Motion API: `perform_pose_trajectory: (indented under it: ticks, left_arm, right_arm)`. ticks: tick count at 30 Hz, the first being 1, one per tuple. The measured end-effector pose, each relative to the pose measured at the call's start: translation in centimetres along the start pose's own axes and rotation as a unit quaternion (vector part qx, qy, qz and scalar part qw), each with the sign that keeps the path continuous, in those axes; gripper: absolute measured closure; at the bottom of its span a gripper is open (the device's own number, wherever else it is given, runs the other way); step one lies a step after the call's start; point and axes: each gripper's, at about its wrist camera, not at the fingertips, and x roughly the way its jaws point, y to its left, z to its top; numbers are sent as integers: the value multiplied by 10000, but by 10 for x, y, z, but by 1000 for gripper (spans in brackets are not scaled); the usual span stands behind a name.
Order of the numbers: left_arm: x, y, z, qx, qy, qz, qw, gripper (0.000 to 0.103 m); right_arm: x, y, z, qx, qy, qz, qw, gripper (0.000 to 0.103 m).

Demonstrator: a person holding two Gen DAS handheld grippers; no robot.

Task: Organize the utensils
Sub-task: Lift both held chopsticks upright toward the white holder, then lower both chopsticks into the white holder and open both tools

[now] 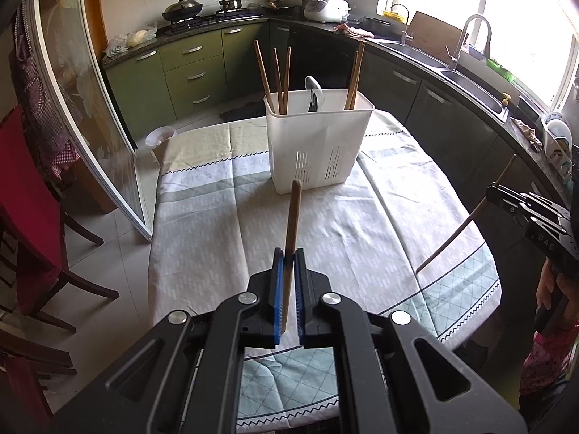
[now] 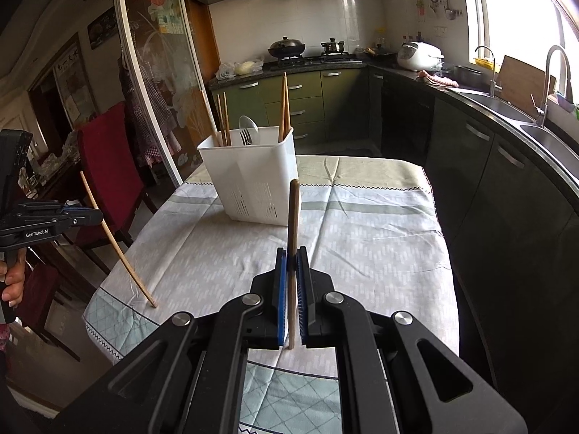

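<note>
Chopsticks are the job here: two are in hand, the others already stand in the white holder (image 1: 318,141) on the table (image 1: 202,224). The left gripper (image 1: 288,256) is clamped on one chopstick (image 1: 292,217), the right gripper (image 2: 292,256) on another (image 2: 293,213). Both sticks are in the air on the near side of the holder, well apart from it, long axis steep, upper ends towards the holder. This looks like the carrying step; next, each stick must come over the holder's rim and turn upright before release.
</note>
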Motion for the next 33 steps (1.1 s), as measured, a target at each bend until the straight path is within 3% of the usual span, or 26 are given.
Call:
perform_pose_trajectory:
  ticks: [20,33]
  left_arm:
    - [-16,-4,12,50,-257,-69,9996,97]
    - [-38,-7,68,87,-515,-134,9985,97]
  right_arm:
    - [0,17,12,-230,-37,89,9997,97]
    - [-5,34,57,-500,-206,184,9984,97]
